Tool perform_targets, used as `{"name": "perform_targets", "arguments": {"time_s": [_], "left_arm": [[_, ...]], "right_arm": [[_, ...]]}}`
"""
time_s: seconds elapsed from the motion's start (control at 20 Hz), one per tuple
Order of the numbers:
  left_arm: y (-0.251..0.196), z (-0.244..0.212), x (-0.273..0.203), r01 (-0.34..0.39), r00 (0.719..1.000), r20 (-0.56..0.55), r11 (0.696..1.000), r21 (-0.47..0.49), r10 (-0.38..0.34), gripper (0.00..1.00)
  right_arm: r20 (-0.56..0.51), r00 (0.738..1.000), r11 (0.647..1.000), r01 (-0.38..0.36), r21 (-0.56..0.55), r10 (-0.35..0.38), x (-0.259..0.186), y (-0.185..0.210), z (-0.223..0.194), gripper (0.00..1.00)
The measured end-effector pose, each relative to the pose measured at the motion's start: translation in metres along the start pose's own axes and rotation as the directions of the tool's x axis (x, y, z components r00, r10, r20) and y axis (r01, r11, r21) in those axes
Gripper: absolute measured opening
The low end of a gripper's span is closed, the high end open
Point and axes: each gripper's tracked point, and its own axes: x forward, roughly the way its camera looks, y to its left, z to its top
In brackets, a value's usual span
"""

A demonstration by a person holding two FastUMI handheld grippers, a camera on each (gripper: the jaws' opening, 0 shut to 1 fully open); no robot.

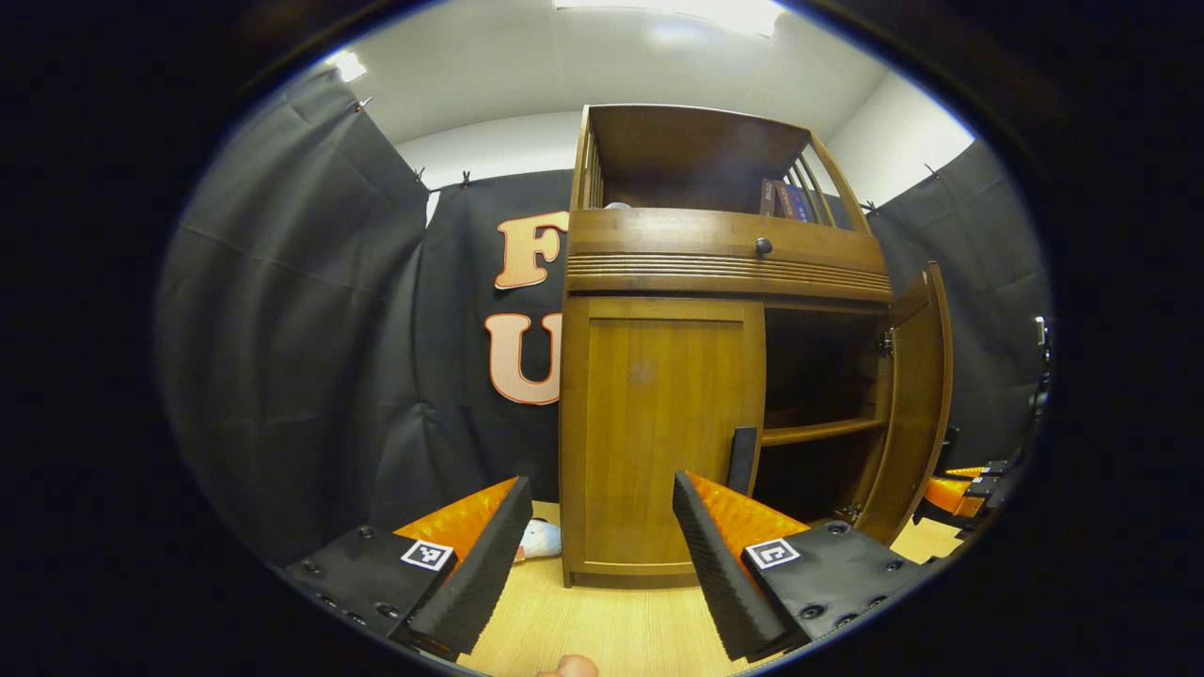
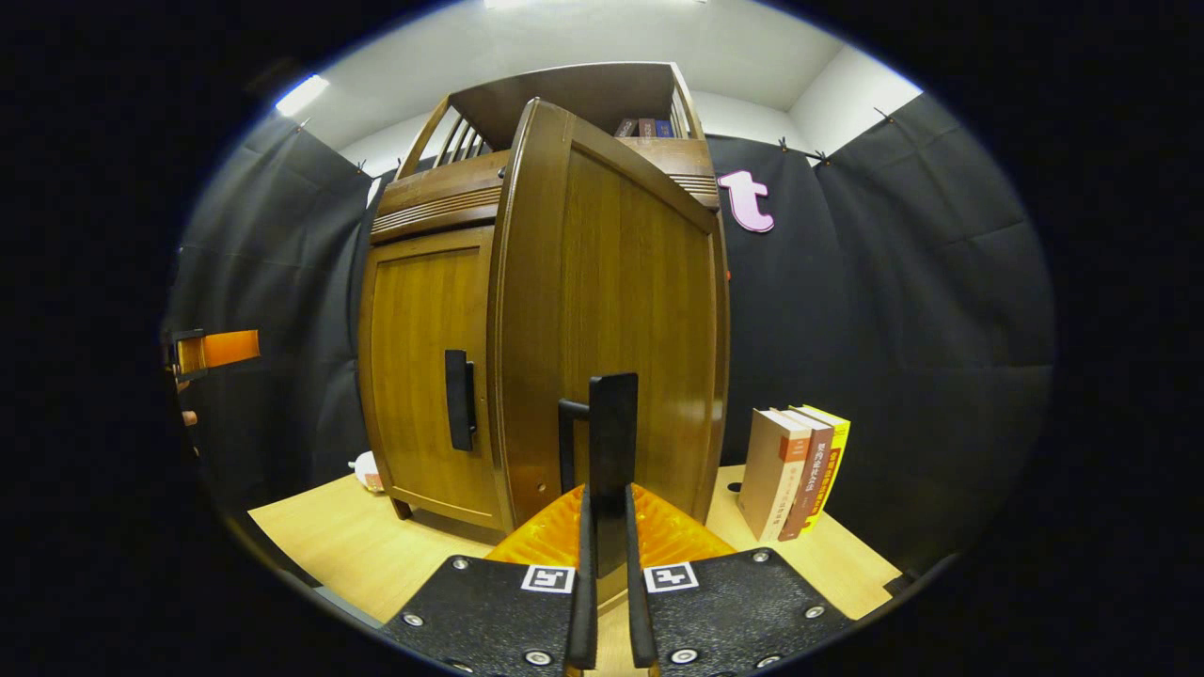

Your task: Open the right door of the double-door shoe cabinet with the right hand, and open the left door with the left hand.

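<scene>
In the left gripper view, your left gripper (image 1: 597,555) hangs with its fingers spread wide apart, gripping nothing, in front of the shoe cabinet (image 1: 724,254), which stands on the pale wooden floor (image 1: 602,625) against the black cloth. No brand or writing can be read on the cabinet. Its left door (image 1: 658,432) is shut, its black handle (image 1: 742,460) at the inner edge just above your right-hand finger. The right door (image 1: 917,404) stands swung out, showing a dark inside with one shelf (image 1: 818,431); nothing on it can be made out. The open top compartment holds a few books (image 1: 784,199) at its right end. Your right gripper (image 1: 969,484) shows at the far right, beside the open door.

In the right gripper view, your right gripper (image 2: 605,555) has its fingers closed on the right door's black handle (image 2: 611,442), with the door (image 2: 611,329) edge-on before you. More upright books (image 2: 795,470) stand on the floor to the right; their spine writing is too small to read.
</scene>
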Motion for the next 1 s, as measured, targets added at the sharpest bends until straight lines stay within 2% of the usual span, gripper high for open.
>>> {"name": "perform_targets", "arguments": {"time_s": [0.2, 0.35, 0.4, 0.45, 0.55, 0.85, 0.9, 1.0], "left_arm": [[-0.013, -0.002, -0.002, 0.019, 1.0, -0.002, 1.0, -0.001, -0.019, 0.94], [-0.023, -0.004, -0.003, 0.036, 0.999, -0.005, 0.999, -0.008, -0.036, 0.94], [-0.026, -0.005, -0.003, 0.041, 0.999, -0.005, 0.999, -0.008, -0.041, 0.94], [-0.028, -0.005, -0.004, 0.043, 0.999, -0.005, 0.999, -0.008, -0.043, 0.94], [-0.034, -0.004, -0.003, 0.046, 0.999, -0.004, 0.999, -0.008, -0.046, 0.97], [-0.051, -0.006, 0.005, 0.058, 0.998, -0.01, 0.998, 0.002, -0.058, 0.97], [-0.056, -0.006, 0.008, 0.061, 0.998, -0.013, 0.998, 0.001, -0.061, 0.94], [-0.062, -0.005, 0.011, 0.063, 0.998, -0.018, 0.998, 0.003, -0.063, 0.97]], "right_arm": [[-0.005, 1.0, 1.0, 0.018, 0.018, -0.018, -0.013, -0.021, -0.001, 0.09], [0.0, 0.999, 0.999, 0.044, -0.012, -0.044, -0.023, -0.041, -0.001, 0.06], [0.003, 0.999, 0.998, 0.053, -0.015, -0.053, -0.026, -0.049, 0.0, 0.06], [0.002, 0.998, 0.998, 0.058, -0.011, -0.058, -0.03, -0.057, 0.0, 0.12], [-0.002, 0.998, 0.998, 0.067, 0.007, -0.067, -0.033, -0.07, 0.001, 0.0], [-0.008, 0.995, 0.995, 0.098, 0.003, -0.098, -0.043, -0.116, 0.002, 0.01], [-0.009, 0.995, 0.995, 0.104, 0.002, -0.104, -0.042, -0.124, 0.002, 0.01], [-0.009, 0.994, 0.994, 0.107, 0.003, -0.107, -0.043, -0.136, 0.002, 0.01]]}}
